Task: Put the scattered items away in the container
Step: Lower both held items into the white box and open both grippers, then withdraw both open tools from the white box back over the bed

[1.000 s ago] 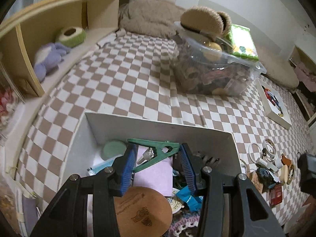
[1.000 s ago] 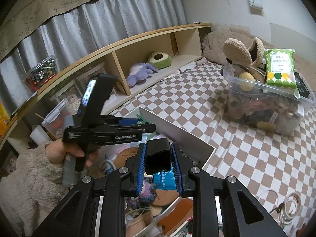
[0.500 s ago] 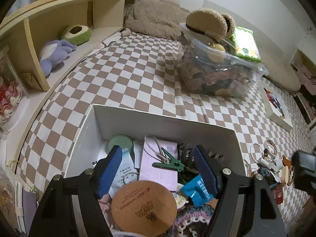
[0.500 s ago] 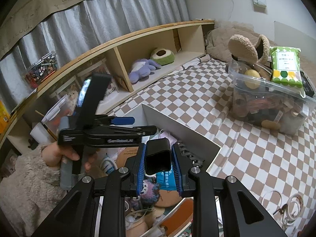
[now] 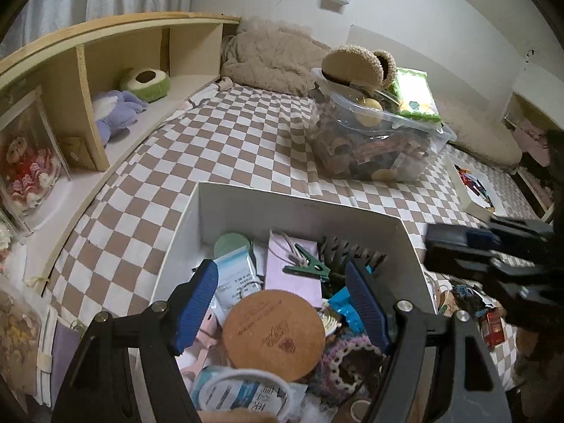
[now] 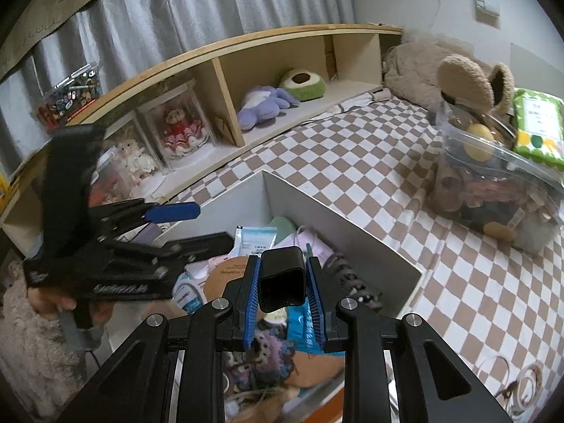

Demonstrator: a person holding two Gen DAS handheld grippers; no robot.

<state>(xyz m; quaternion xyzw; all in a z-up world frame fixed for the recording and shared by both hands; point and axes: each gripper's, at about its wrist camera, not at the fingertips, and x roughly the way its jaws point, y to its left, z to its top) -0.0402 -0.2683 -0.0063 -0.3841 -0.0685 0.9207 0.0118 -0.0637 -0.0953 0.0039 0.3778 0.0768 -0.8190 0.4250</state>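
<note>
The white box (image 5: 299, 208) on the checkered cover holds several items: a green clip (image 5: 308, 268) on a pink card (image 5: 292, 271), a cork coaster (image 5: 273, 331), packets and a black comb. My left gripper (image 5: 282, 303) is open and empty above the box. My right gripper (image 6: 283, 292) is shut on a black square cap (image 6: 282, 278) and hangs over the box (image 6: 338, 218). The right gripper also shows at the right edge of the left wrist view (image 5: 493, 257). The left gripper also shows in the right wrist view (image 6: 105, 243).
A clear tub (image 5: 373, 141) full of things stands on the bed behind the box. A wooden shelf (image 5: 88, 70) with plush toys runs along the left. Small loose items (image 5: 469, 299) lie on the cover right of the box. A white flat box (image 5: 476, 187) lies further right.
My left gripper opened and dropped the green clip into the box, then lifted back. My right gripper moved over the box with the black cap.
</note>
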